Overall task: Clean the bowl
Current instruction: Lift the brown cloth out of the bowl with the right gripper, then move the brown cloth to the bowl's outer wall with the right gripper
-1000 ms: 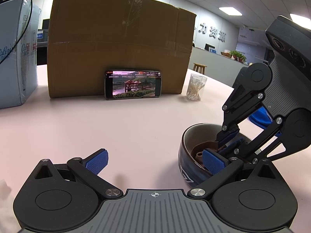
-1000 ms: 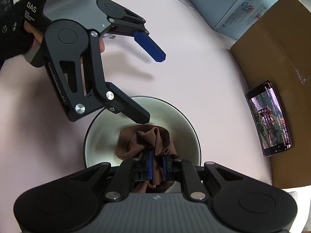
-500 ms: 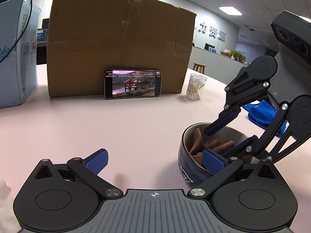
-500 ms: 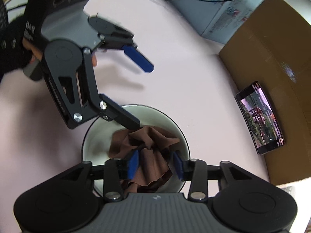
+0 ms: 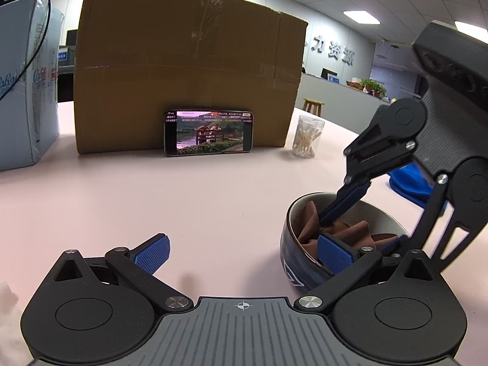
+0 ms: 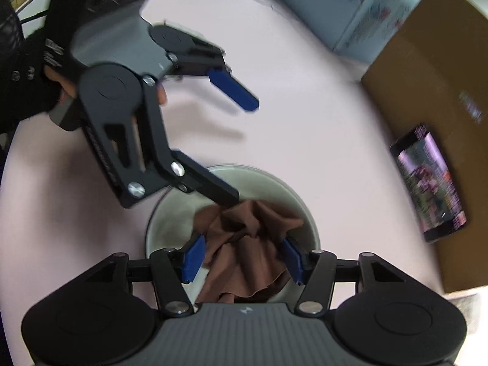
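A dark blue bowl with a pale inside stands on the pink table. A crumpled brown cloth lies in it, also seen in the left wrist view. My right gripper points down into the bowl. Its jaws are opening with the cloth loose between them, and the blue pads stand off it. My left gripper is open wide beside the bowl. Its right finger reaches over the near rim, and its left finger hangs over bare table.
A large cardboard box stands at the back with a lit phone leaning on it. A jar of cotton swabs and a blue cloth lie to the right, with a pale blue carton to the left. A hand holds the left gripper.
My right gripper's jaws were shut on the brown cloth and have spread apart, letting it go. The cloth has loosened in the bowl. The left gripper has stayed put.
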Tool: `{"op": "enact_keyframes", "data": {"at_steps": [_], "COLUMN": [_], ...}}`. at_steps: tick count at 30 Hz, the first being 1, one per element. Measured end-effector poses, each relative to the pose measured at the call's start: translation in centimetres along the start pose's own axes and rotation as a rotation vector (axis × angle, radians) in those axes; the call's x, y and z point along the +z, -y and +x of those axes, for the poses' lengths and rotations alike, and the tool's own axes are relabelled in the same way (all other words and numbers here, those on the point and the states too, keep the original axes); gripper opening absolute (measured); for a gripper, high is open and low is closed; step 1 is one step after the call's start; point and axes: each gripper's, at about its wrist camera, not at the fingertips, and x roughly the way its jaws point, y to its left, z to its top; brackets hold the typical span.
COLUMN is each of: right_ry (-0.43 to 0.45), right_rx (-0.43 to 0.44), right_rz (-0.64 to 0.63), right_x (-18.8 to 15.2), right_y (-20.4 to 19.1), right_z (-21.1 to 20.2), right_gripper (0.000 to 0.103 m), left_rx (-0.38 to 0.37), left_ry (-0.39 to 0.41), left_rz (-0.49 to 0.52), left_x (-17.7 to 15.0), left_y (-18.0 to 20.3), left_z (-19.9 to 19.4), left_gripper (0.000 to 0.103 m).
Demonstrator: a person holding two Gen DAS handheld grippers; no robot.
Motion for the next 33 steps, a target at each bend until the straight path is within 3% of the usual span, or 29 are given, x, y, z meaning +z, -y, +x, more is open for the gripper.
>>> {"op": "enact_keyframes", "data": {"at_steps": [4, 7, 9, 14, 20, 25, 33], "right_ry": [0.007, 0.013, 0.021, 0.074, 0.325, 0.585, 0.67], "right_rx": [0.063, 0.091, 0.095, 0.032, -0.104, -0.238, -0.309], "right_rz": [0.081, 0.083, 0.076, 0.078, 0.205, 0.417, 0.782], "right_x": [-0.7, -0.8, -0.9, -1.6, -5.0, -10.1, -14.1], "right_y": [1.4, 1.4, 1.2, 0.8, 1.0, -0.2, -3.5], "right_z": [0.3, 0.2, 0.2, -0.5, -4.3, -7.0, -6.4], "right_gripper": [0.048, 0.036, 0.019, 0.015, 0.015, 0.015, 0.016], "left_rx": [-0.002, -0.003, -0.003, -0.002, -0.001, 0.005, 0.015], "left_ry": [0.001, 0.0, 0.0, 0.001, 0.002, 0.005, 0.012], "left_rz": [0.001, 0.002, 0.002, 0.002, 0.001, 0.007, 0.03], "left_x": [0.0, 0.0, 0.0, 0.0, -0.1, -0.1, -0.1], "left_y": [0.0, 0.0, 0.0, 0.0, 0.0, 0.2, 0.7], "left_z": [-0.1, 0.0, 0.0, 0.0, -0.1, -0.1, -0.3], "left_gripper": [0.103, 0.103, 0.103, 0.103, 0.103, 0.103, 0.103]}}
